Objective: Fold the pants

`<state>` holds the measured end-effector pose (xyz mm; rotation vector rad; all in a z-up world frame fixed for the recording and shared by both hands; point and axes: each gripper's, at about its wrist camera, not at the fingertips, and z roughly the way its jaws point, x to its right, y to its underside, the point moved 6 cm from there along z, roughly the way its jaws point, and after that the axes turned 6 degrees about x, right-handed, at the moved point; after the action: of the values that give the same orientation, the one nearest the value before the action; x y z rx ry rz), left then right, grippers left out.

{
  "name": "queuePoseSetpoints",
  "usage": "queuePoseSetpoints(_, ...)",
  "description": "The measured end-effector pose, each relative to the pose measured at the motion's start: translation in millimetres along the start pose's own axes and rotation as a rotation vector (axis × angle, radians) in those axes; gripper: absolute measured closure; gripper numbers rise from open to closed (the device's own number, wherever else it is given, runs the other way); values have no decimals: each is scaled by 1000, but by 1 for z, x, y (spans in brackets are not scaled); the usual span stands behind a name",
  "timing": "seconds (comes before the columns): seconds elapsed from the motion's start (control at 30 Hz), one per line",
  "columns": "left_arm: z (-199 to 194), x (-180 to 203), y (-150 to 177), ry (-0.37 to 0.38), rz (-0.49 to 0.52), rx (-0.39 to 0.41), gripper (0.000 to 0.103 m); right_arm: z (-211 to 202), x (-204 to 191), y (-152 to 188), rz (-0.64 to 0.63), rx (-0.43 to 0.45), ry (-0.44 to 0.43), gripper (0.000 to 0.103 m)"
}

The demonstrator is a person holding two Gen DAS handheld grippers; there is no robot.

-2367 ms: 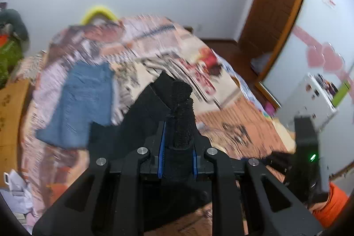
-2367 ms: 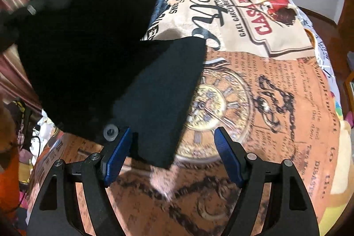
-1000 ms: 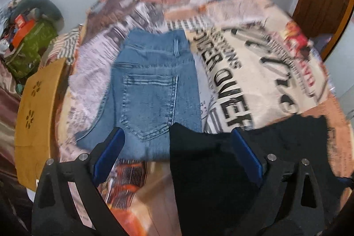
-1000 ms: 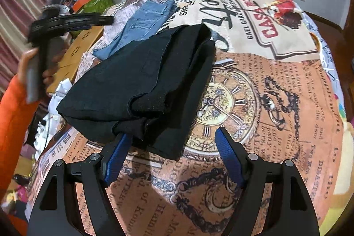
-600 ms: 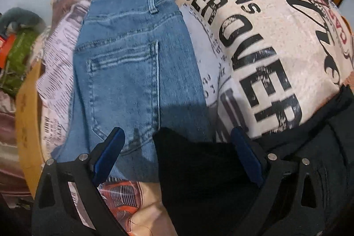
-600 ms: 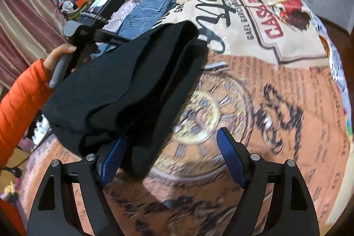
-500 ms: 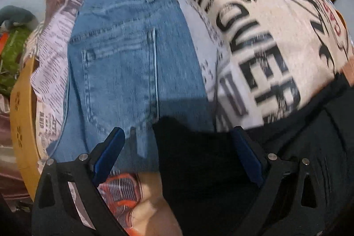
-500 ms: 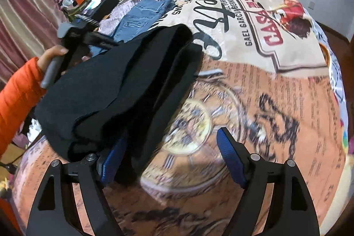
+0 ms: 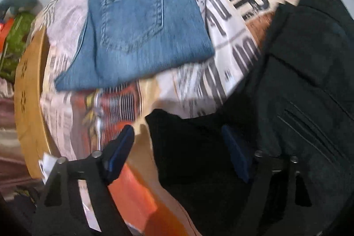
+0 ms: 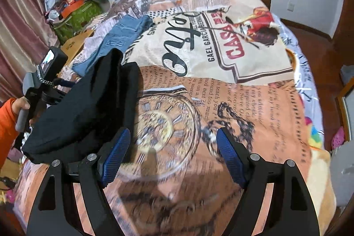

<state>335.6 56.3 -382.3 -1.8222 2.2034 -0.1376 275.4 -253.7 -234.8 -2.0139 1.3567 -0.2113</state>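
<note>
The black pants (image 9: 298, 85) lie folded in a thick bundle on the printed bedspread (image 10: 221, 103). In the right wrist view the black pants (image 10: 88, 103) sit at the left, a folded edge raised. My left gripper (image 9: 177, 147) is open, its jaws wide apart over a near corner of the black pants. My right gripper (image 10: 171, 154) is open and empty over the clock print, just right of the bundle. The left gripper body (image 10: 42, 83), held by a hand in an orange sleeve, shows beyond the bundle.
Folded blue jeans (image 9: 141, 19) lie on the bed beyond the black pants, also in the right wrist view (image 10: 119, 37). A wooden bed frame edge (image 9: 28, 103) runs along the left. Bags and clutter (image 10: 73, 10) sit past the bed's left side.
My left gripper let go of the black pants and swung down toward the bundle's near corner. The right gripper drew back slightly to the right. The bundle settled on the bed.
</note>
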Motion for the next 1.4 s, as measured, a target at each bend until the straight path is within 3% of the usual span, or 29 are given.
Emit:
queuePoseSetpoints(0.1,-20,4,22,-26,8,13,31,-17,-14,5,-8,16,-15,25)
queuePoseSetpoints(0.3,-54,16,45,-31,22,50,32,-26,-55,15,-16,22,-98,25)
queuePoseSetpoints(0.47,-81,24,58,27,23,104,32,-19,-89,29,-32,-11,-161,25)
queuePoseSetpoints(0.57,-94,37,59,118,17,127,32,-10,-99,35,-59,-25,-160,25)
queuePoseSetpoints(0.67,-102,50,58,90,34,154,32,3,-92,37,-56,-49,-126,25)
queuePoseSetpoints(1.0,-92,67,34,174,-23,169,32,39,-56,30,-46,-89,-72,27)
queuePoseSetpoints(1.2,-85,87,14,301,-95,171,32,54,-25,10,-51,-88,51,27)
queuePoseSetpoints(1.3,-85,99,6,306,-95,192,31,55,-9,4,20,-99,89,40)
queuePoseSetpoints(1.4,-91,101,3,273,-64,221,30,39,-7,3,36,-77,98,42)
